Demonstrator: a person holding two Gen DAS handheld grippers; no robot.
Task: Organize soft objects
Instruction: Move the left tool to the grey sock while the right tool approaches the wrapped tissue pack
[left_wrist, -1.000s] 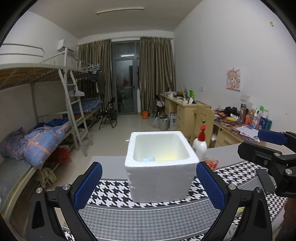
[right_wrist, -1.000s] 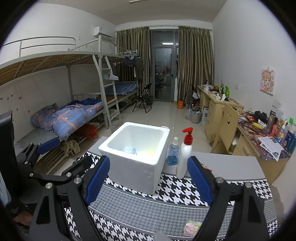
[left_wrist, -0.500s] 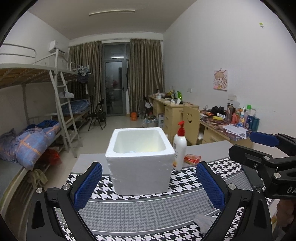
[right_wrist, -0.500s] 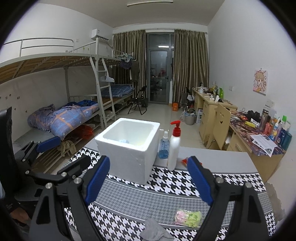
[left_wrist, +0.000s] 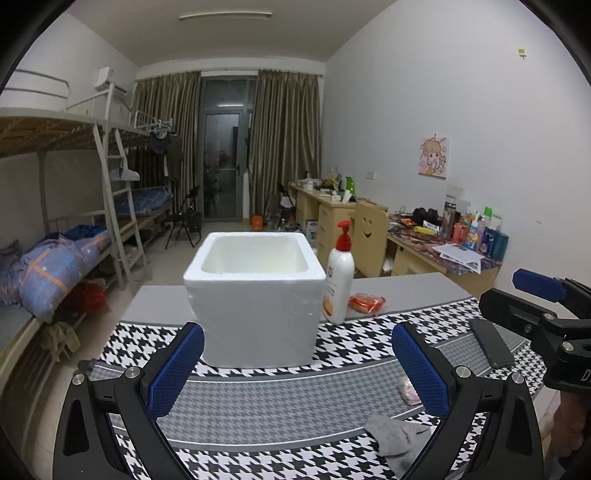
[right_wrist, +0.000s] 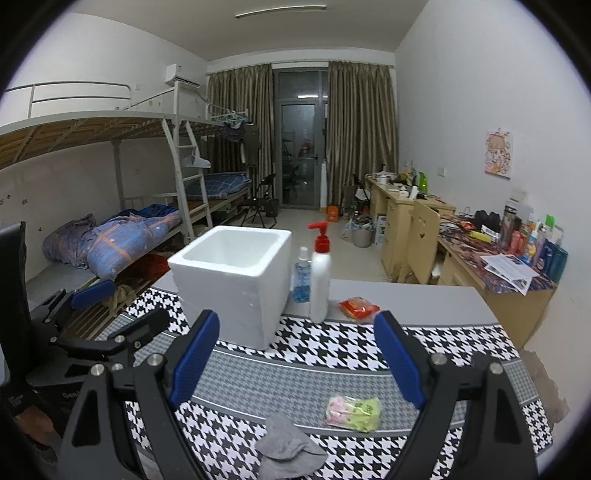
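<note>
The grey sock is seen crumpled at the near edge of the tabletop, just below the wide-open, empty right gripper. The equally wide, empty left gripper is farther to its left.

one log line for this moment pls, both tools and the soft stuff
left tool: open, empty | right tool: open, empty | grey cloth and pink-green packet: on mat, ungrasped | foam box: upright, behind
</note>
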